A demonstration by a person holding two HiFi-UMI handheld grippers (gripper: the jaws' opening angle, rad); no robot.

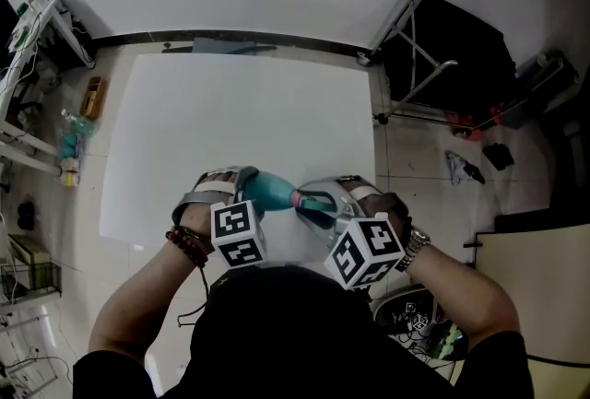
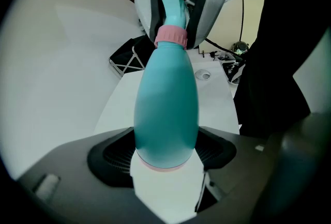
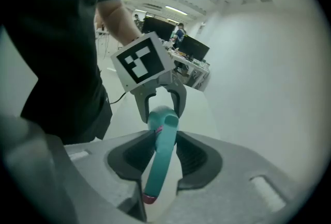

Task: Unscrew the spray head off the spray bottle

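left gripper (image 1: 242, 181) on bottle (image 1: 273, 192), right gripper (image 1: 324, 202) opposite on spray head (image 3: 161, 158)

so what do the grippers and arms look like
Both grey: left gripper and right gripper, with dark ribbed fingers and a white cube of black square markers. A beaded bracelet on the left wrist, metal watch on the right; black top.

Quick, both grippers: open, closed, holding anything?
Left gripper: closed on the bottle.
Right gripper: closed on the spray head.
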